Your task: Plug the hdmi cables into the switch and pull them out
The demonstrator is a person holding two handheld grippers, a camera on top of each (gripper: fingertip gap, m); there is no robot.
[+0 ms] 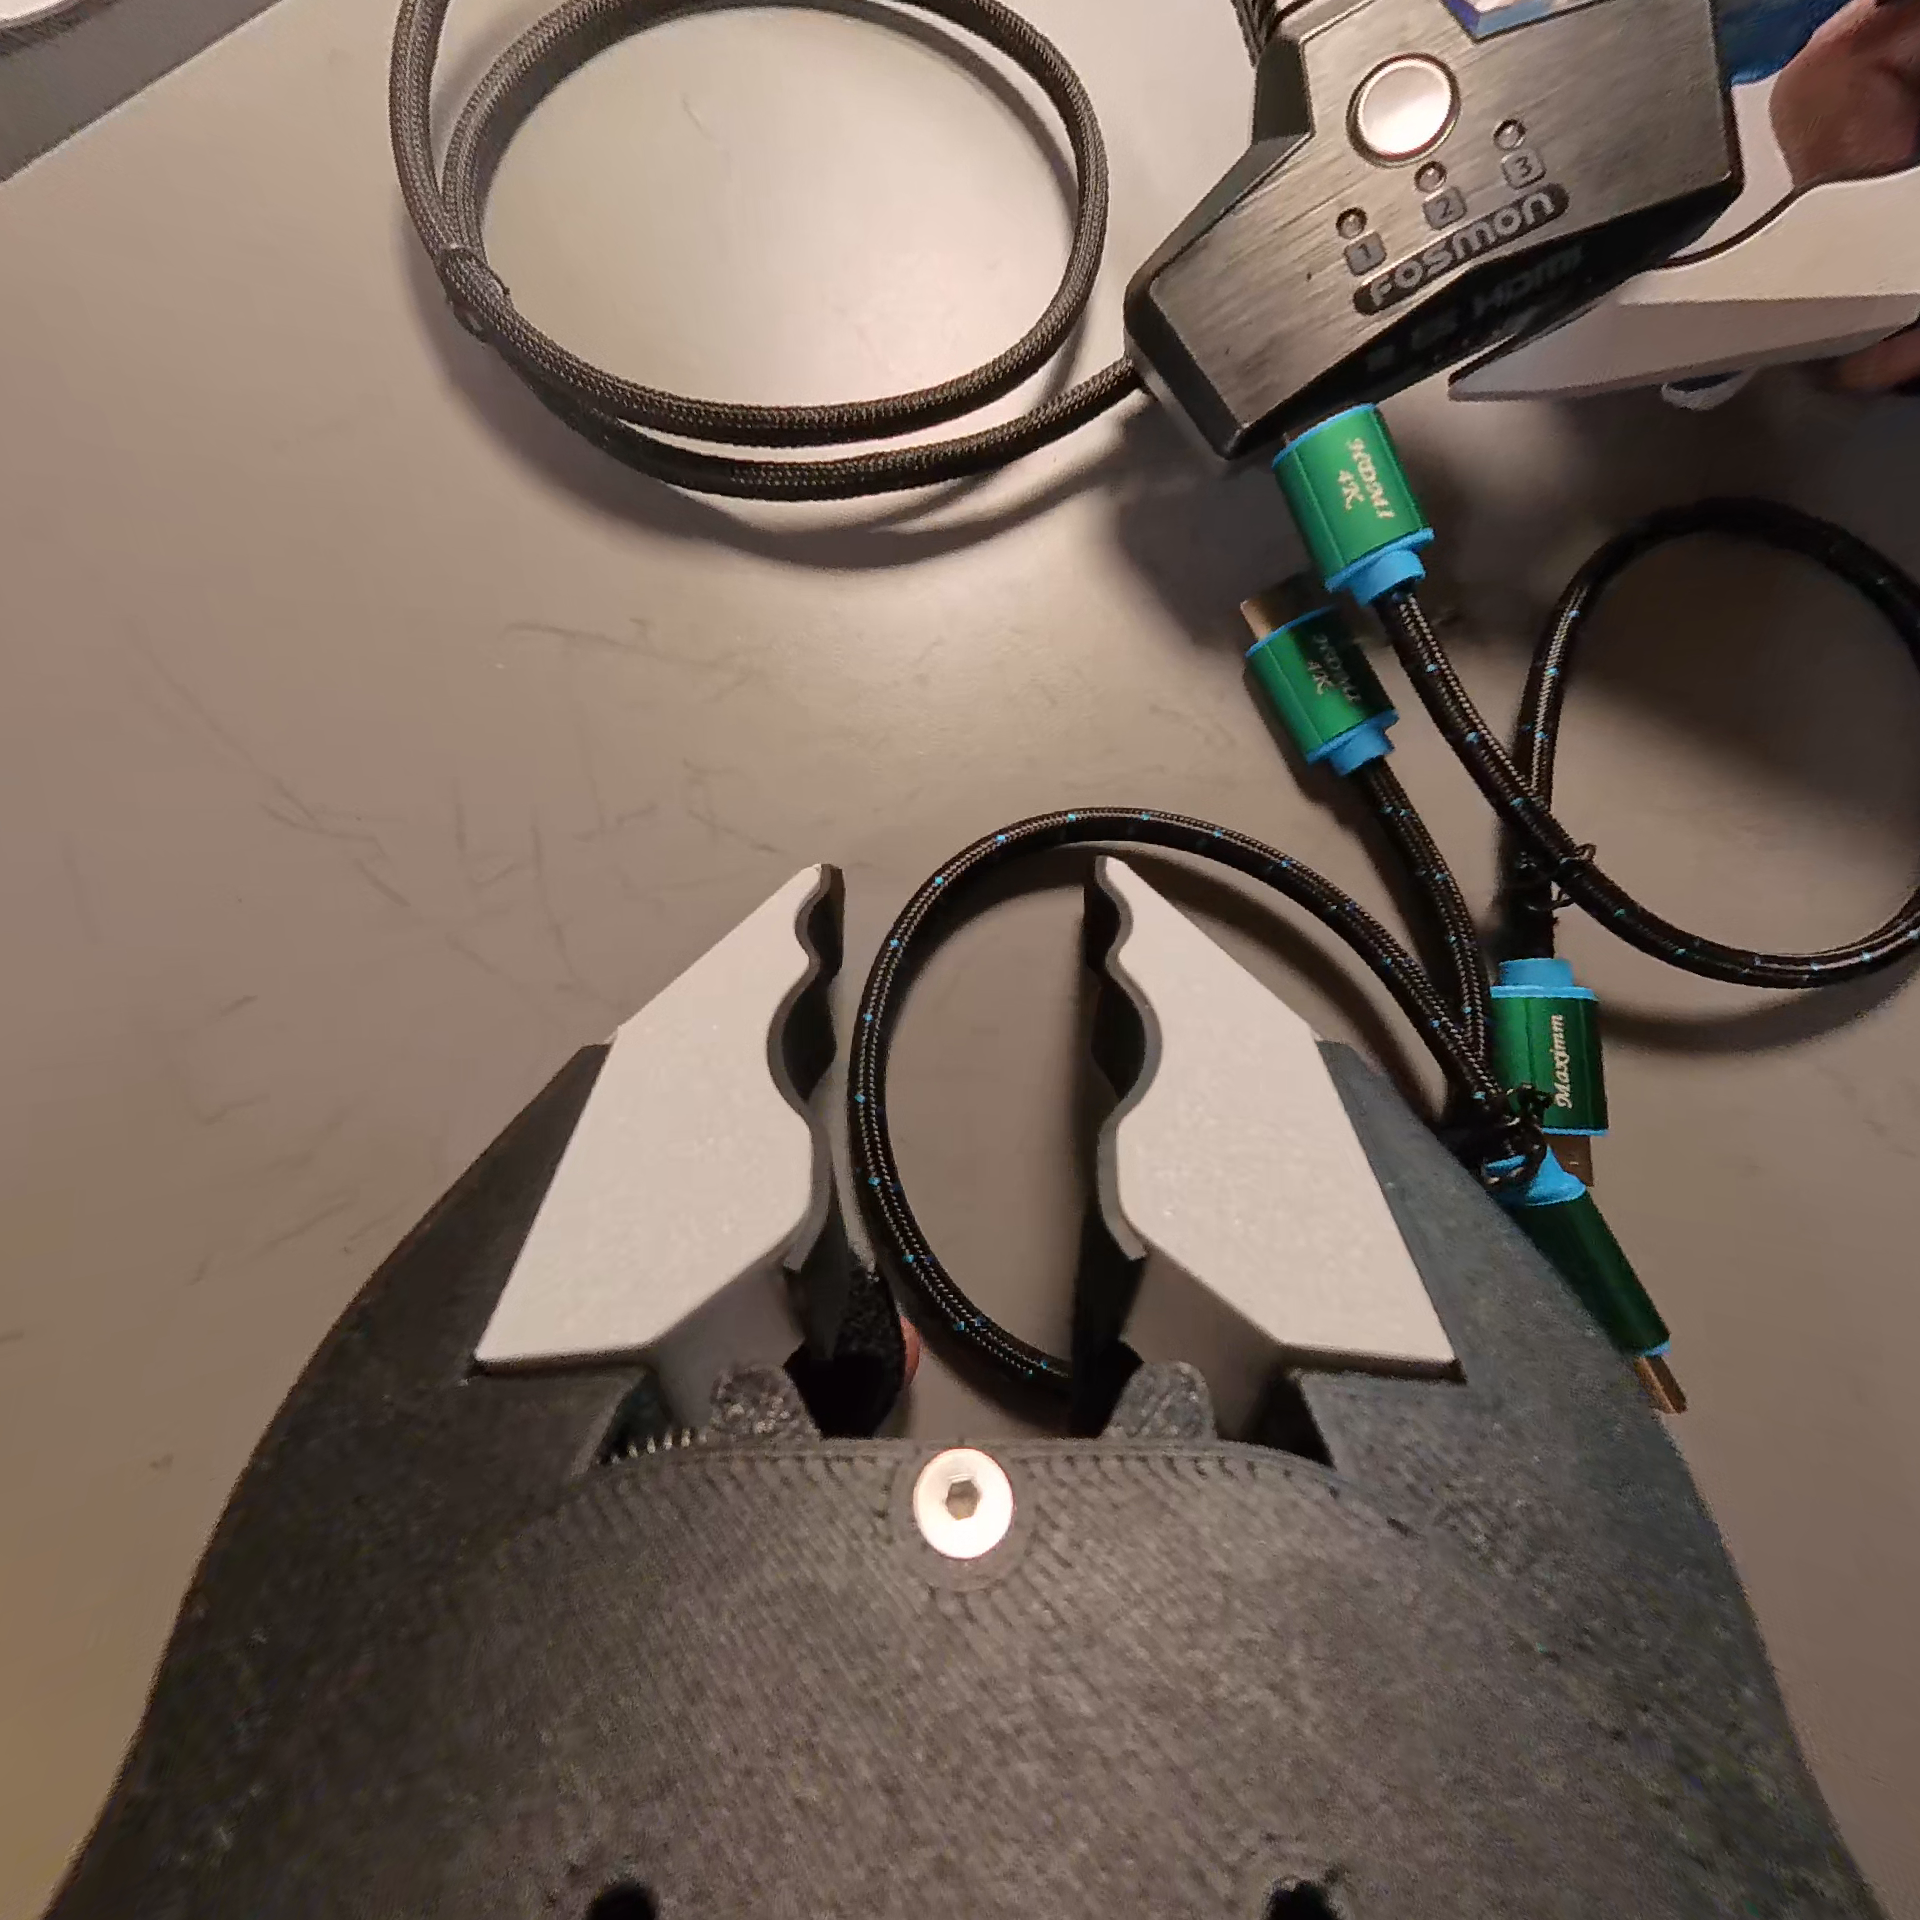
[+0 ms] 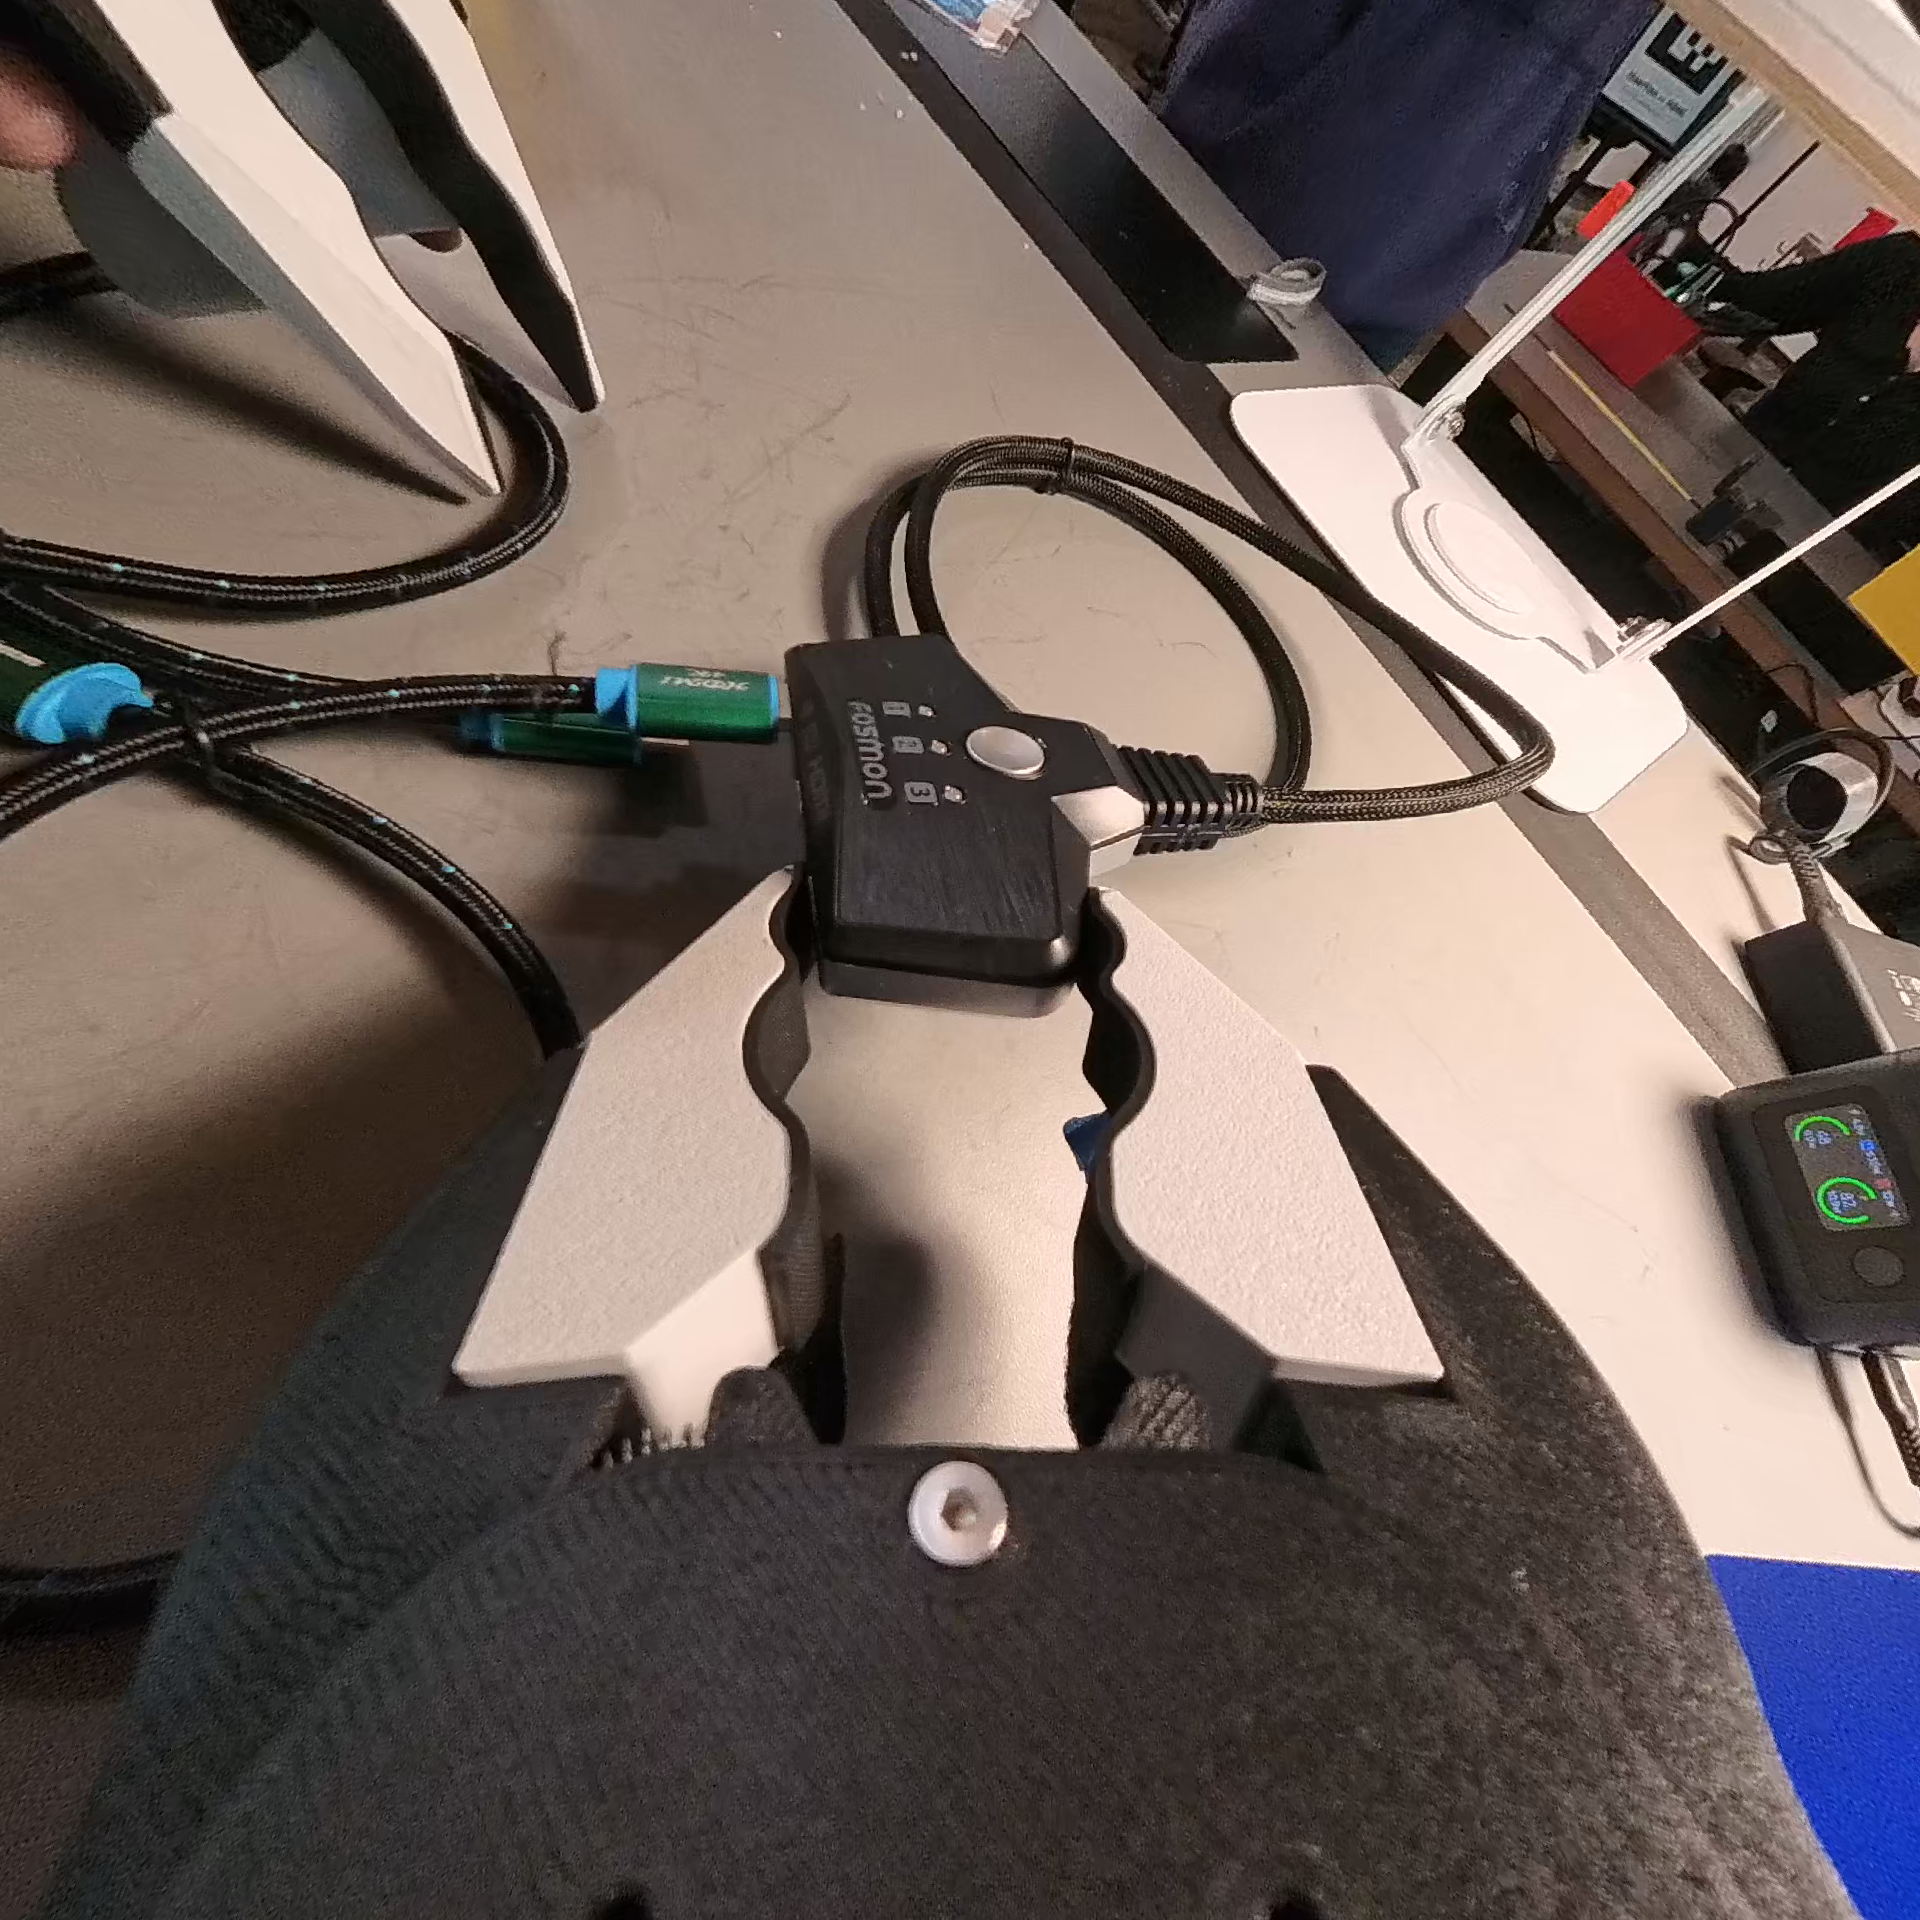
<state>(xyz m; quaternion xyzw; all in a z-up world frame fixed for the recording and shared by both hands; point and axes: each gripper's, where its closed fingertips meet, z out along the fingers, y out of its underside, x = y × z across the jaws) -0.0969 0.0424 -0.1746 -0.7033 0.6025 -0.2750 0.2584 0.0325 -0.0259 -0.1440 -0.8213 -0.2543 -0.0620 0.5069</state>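
A small black switch [image 2: 935,831] with a brushed top, a round silver button and three tiny indicator lights sits raised just above the grey desk [image 2: 727,260], clamped at its near end between the fingers of the right hand-held gripper [image 2: 940,914]. Those pale, scallop-edged fingers are closed only as far as the switch's width. A black braided lead [image 2: 1351,582] leaves the far end of the switch and loops across the desk.

One green metal plug [image 1: 1345,504] with blue collars is seated in the switch's side. A second plug [image 1: 1314,691] lies loose just below it, gold tip pointing toward the switch. Two more plugs [image 1: 1548,1060] rest near the left hand-held gripper [image 1: 961,894], which hovers part-open, holding nothing; a loop of black braided cable flecked with blue [image 1: 914,1039] lies on the desk under the gap between its fingers.

The plugging-in step appears to be under way. Next, the left hand-held gripper would likely need to grasp the loose plug's body, line its tip up with a free port and push straight in while the right braces the switch.
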